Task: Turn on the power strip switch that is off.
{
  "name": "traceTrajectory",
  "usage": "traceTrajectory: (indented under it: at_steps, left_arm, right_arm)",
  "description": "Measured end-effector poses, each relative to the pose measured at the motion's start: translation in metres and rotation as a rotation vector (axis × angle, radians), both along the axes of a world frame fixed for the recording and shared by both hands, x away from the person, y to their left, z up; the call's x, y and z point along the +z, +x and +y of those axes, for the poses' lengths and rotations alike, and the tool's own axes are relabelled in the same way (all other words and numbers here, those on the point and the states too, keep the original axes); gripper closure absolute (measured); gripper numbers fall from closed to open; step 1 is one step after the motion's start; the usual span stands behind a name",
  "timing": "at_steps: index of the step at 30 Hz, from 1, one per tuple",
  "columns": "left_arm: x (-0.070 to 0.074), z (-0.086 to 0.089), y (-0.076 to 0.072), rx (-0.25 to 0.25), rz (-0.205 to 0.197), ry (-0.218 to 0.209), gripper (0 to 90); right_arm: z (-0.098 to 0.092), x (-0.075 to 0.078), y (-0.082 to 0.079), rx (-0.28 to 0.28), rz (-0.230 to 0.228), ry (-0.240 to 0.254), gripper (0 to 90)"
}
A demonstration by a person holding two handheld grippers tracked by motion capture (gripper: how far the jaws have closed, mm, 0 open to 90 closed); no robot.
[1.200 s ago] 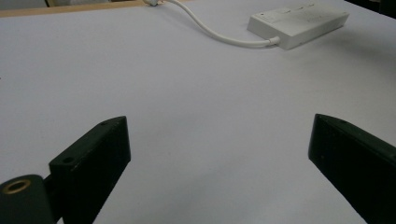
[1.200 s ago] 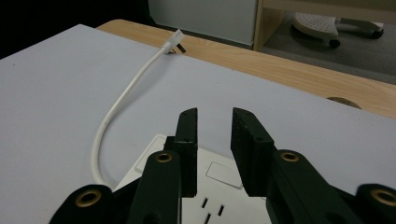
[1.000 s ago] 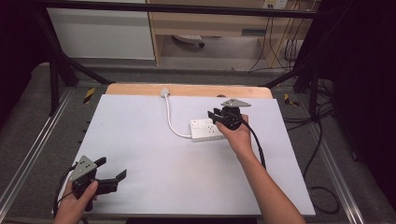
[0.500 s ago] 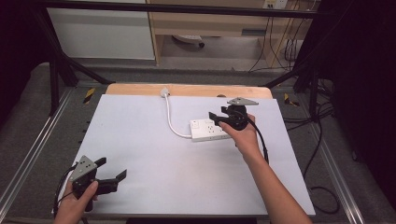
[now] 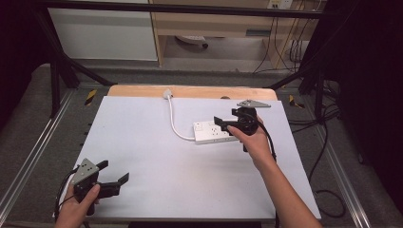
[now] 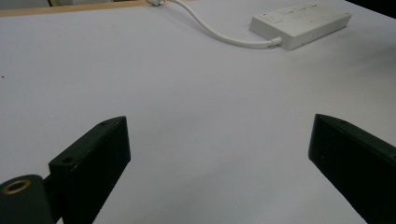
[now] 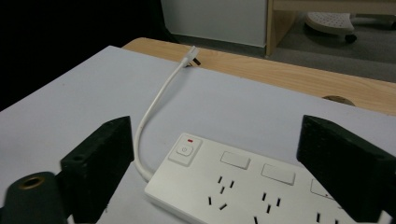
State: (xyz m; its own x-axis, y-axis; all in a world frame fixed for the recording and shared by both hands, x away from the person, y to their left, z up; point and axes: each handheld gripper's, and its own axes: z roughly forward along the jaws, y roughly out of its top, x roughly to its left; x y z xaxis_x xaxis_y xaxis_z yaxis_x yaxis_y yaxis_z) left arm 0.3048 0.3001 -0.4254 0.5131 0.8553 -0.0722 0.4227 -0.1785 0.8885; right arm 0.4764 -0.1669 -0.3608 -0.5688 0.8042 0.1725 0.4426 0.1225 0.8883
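A white power strip (image 5: pixel 209 132) lies on the white tabletop (image 5: pixel 142 142), right of centre. Its white cable (image 5: pixel 173 121) curves back to a plug (image 5: pixel 167 93) lying at the wooden back edge. My right gripper (image 5: pixel 222 125) hovers open just above the strip's right end, jaws pointing left along it. In the right gripper view the strip (image 7: pixel 243 186), with its switch (image 7: pixel 184 150) and red light, lies between and below the wide-apart jaws, untouched. My left gripper (image 5: pixel 114 172) is open near the front left corner, empty. In its own view the strip (image 6: pixel 301 23) lies far ahead.
A wooden strip (image 5: pixel 190 91) runs along the table's back edge, with a round hole (image 7: pixel 335 99) in it. Metal rails (image 5: pixel 43 142) flank the table. Cabinets and loose floor cables (image 5: pixel 328 142) lie beyond the back and right sides.
My right gripper has drawn slightly to the right along the power strip and risen a little. The left gripper and the strip have stayed put.
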Motion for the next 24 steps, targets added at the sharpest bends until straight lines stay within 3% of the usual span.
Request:
traceTrajectory:
  at_steps: [7, 15, 24]
  left_arm:
    - [0.000, 0.000, 0.000, -0.001, 0.000, -0.001, 5.7]
    - [0.000, 0.000, 0.000, 0.002, 0.003, -0.001, 5.7]
    - [-0.001, -0.001, 0.000, 0.007, 0.006, -0.002, 5.8]
  right_arm:
    - [-0.015, 0.002, -0.013, -0.013, -0.034, 0.013, 5.4]
    - [-0.041, 0.001, -0.044, -0.025, -0.099, 0.009, 5.8]
    - [-0.072, 0.001, -0.076, -0.046, -0.147, 0.040, 5.9]
